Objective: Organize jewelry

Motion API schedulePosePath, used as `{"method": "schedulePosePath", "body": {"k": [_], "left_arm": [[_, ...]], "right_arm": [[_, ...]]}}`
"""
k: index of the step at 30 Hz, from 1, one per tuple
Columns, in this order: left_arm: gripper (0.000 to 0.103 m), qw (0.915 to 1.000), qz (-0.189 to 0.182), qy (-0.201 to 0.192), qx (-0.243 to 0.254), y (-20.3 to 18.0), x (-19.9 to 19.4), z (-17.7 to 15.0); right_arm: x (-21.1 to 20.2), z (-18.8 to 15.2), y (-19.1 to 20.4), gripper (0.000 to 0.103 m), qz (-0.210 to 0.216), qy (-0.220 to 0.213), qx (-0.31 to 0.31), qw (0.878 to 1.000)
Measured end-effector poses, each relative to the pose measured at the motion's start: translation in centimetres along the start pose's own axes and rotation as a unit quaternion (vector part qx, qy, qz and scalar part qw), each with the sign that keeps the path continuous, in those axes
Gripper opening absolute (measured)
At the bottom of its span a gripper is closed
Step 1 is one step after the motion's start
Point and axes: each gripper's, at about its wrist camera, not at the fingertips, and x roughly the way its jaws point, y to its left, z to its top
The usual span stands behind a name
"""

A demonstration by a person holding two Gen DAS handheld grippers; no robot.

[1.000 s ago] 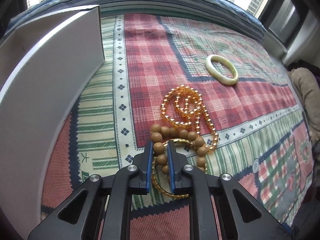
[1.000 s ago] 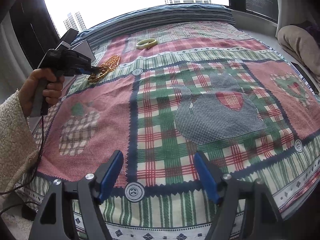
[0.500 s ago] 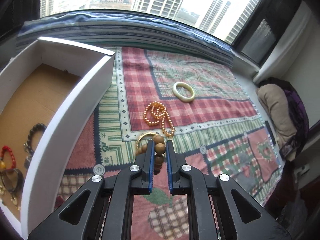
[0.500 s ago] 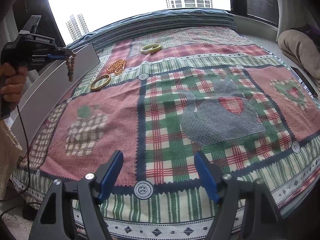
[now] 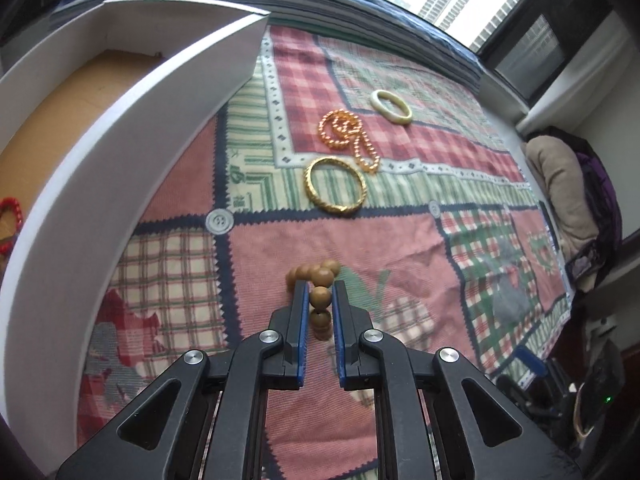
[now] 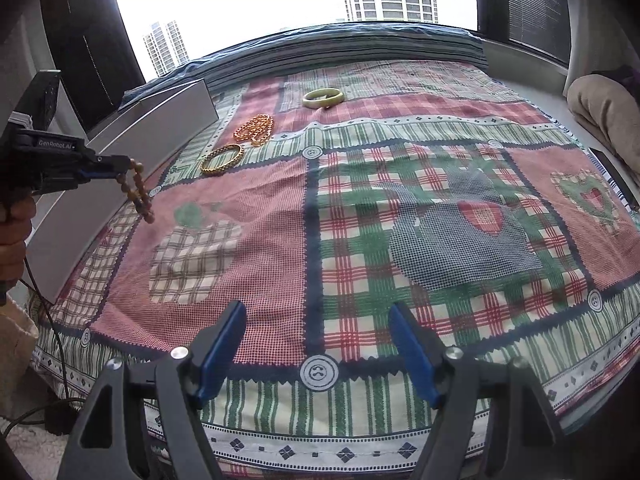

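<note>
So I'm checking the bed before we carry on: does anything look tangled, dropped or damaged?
Nothing looks damaged. The orange beaded necklace lies bunched in loops beside the gold bangle; the pale green bangle lies flat. The brown wooden bead bracelet dangles from the left gripper.

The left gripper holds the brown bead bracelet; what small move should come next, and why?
Probably carry the left gripper leftward over the white box wall. The brown bead bracelet hangs clamped above the quilt, and the box beside it already holds jewelry.
</note>
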Motion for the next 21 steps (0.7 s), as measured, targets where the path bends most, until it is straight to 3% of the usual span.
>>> {"method": "schedulePosePath", "body": {"k": [7,9,10,11,13,17,21], "left_arm": [[0.012,0.9981,0.058,0.004,-0.020,4.9,0.2,-2.7],[0.032,0.9980,0.057,0.002,-0.028,5.8,-0.3,-3.3],[0.052,0.9979,0.055,-0.003,-0.034,6.2,-0.8,-3.6],[0.062,0.9977,0.055,-0.012,-0.038,6.5,-1.3,-3.8],[0.064,0.9978,0.054,-0.023,-0.032,6.8,-2.2,-4.3],[0.064,0.9970,0.060,-0.032,0.036,4.8,-2.6,-4.8],[0.064,0.9865,0.065,-0.050,0.142,0.4,-2.0,-5.1]], "right_arm": [[0.2,0.1,-0.1,0.075,0.001,0.004,0.003,1.000],[-0.1,0.2,-0.1,0.075,0.005,0.002,0.004,1.000],[-0.3,0.3,-0.1,0.075,0.006,0.000,0.003,1.000],[-0.4,0.4,-0.1,0.075,0.004,-0.002,0.002,1.000],[-0.5,0.5,-0.3,0.075,-0.001,-0.003,0.002,1.000],[-0.1,0.4,-0.2,0.075,-0.004,0.006,0.006,1.000],[0.4,0.2,0.9,0.075,0.003,0.014,-0.002,1.000]]}}
